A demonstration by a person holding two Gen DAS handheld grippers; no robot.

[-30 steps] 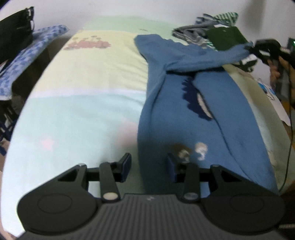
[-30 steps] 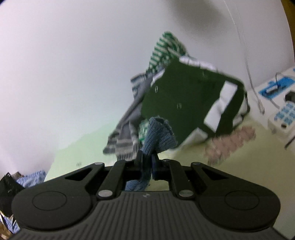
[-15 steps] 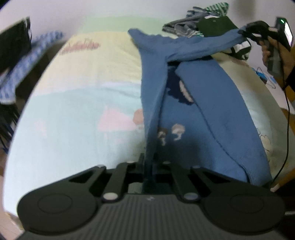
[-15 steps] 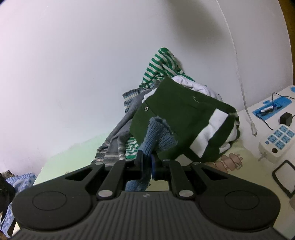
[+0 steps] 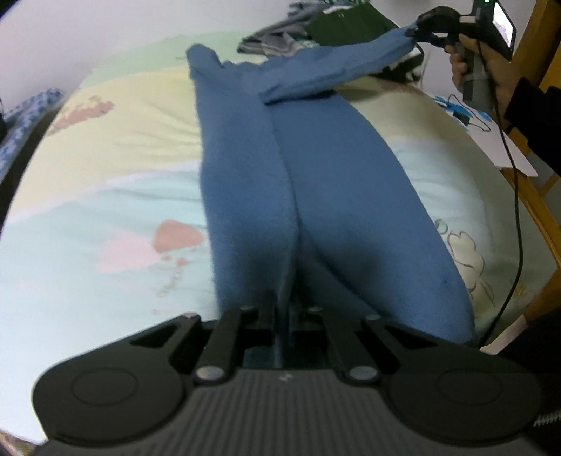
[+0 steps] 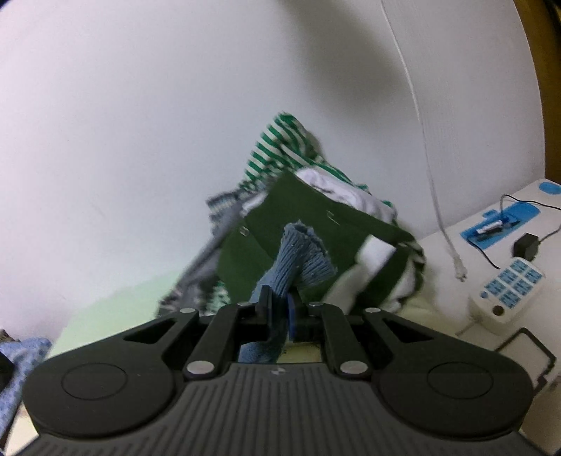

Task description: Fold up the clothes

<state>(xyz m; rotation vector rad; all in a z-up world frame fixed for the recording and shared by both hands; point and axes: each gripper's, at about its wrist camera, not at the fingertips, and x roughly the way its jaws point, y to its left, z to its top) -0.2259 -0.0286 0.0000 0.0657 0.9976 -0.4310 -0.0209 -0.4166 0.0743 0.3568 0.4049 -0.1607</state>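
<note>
A blue sweater lies lengthwise on the bed, one side folded over its middle. My left gripper is shut on the sweater's near hem and holds the fold raised. My right gripper is shut on the ribbed cuff of the sweater's sleeve. In the left wrist view the right gripper holds that sleeve stretched out above the bed at the far right.
The bed has a pastel sheet. A pile of green, striped and grey clothes sits at the bed's far end by the white wall. A white side table with a keypad and cables stands right. A blue patterned cloth lies left.
My left gripper closed on the sweater's near hem and lifted it, folding the left side over the printed front. My right gripper kept the cuff and raised the sleeve.
</note>
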